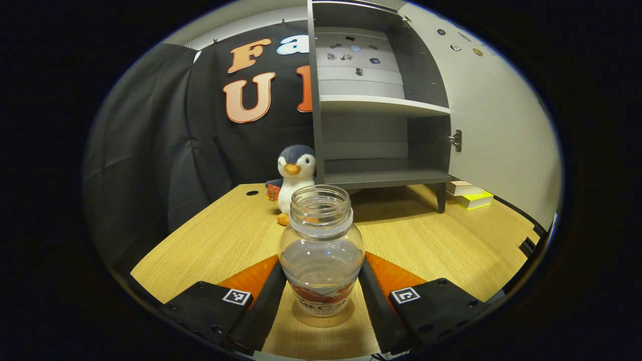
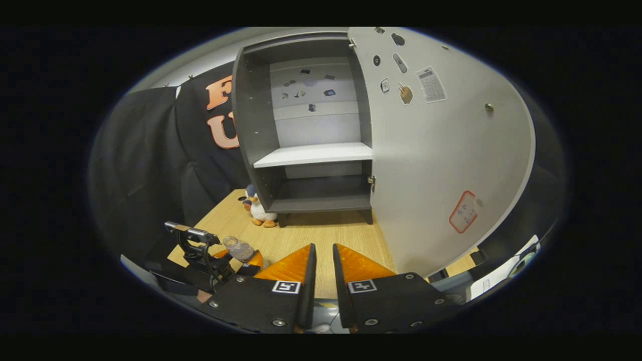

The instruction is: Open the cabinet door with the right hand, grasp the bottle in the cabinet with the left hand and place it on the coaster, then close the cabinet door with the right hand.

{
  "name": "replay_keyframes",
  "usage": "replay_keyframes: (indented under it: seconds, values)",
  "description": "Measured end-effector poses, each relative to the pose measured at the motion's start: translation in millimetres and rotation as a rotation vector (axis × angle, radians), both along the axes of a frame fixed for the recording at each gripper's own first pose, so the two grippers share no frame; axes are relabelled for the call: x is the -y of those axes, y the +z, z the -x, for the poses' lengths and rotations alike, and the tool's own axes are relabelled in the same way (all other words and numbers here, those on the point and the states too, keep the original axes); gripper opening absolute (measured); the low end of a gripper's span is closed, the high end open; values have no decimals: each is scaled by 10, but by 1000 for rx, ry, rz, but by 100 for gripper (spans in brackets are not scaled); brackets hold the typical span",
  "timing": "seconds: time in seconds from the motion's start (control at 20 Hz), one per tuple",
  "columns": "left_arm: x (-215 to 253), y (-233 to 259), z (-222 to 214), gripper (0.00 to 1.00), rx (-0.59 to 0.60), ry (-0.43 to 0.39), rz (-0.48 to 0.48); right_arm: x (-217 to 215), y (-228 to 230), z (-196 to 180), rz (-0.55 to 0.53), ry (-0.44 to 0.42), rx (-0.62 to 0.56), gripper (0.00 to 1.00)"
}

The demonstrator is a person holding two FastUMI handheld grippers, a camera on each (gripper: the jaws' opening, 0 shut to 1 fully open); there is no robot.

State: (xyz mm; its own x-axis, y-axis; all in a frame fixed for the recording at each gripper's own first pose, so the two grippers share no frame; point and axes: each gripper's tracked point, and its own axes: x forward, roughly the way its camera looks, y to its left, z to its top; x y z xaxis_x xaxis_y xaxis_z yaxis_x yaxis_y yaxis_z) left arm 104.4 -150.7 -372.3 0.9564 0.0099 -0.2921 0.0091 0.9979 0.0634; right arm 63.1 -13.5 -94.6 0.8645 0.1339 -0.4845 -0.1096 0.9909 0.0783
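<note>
A clear, capless bottle point(image 1: 321, 250) stands upright on a round wooden coaster point(image 1: 307, 319) on the table, right in front of the left gripper view. My left gripper point(image 1: 321, 281) has a finger pressed against each side of the bottle. In the right gripper view that same left gripper point(image 2: 235, 260) and the bottle point(image 2: 239, 248) sit low on the left. The grey cabinet point(image 2: 311, 200) stands with its white door point(image 2: 451, 150) swung wide to the right, and its shelves are bare. My right gripper point(image 2: 323, 255) hangs in front of the cabinet with a narrow gap between its fingers and nothing in it.
A plush penguin point(image 1: 293, 175) sits by the cabinet's left foot. Stacked books point(image 1: 469, 195) lie behind the open door. The door's small knob point(image 2: 489, 107) is high on its outer face. Bare wooden table point(image 1: 426, 240) stretches between bottle and cabinet.
</note>
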Motion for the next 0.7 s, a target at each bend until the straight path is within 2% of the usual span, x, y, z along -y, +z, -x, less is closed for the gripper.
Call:
replay_keyframes:
  seconds: [0.15,0.2,0.3,0.35,0.5,0.55,0.6,0.65,0.7]
  values:
    - [-8,7,23,87,3,7,-1,2,-12,5,-2,0,-4,16]
    - [-29,9,28,87,1,20,-10,4,-8,10,-5,0,-5,20]
    - [-54,27,8,89,1,27,-29,1,-1,19,-8,1,-3,20]
    - [-57,34,14,89,2,27,-32,-2,-1,20,-8,1,-2,16]
    - [-81,89,22,89,11,29,-30,-8,19,19,-15,1,4,20]
    - [-89,118,34,89,15,26,-27,-14,23,24,-17,2,4,16]
    - [-89,150,43,89,19,24,-27,-16,27,30,-18,2,6,16]
    - [-73,173,45,89,23,23,-30,-25,33,27,-21,3,8,20]
    - [-82,202,49,90,26,24,-36,-29,38,40,-23,4,11,20]
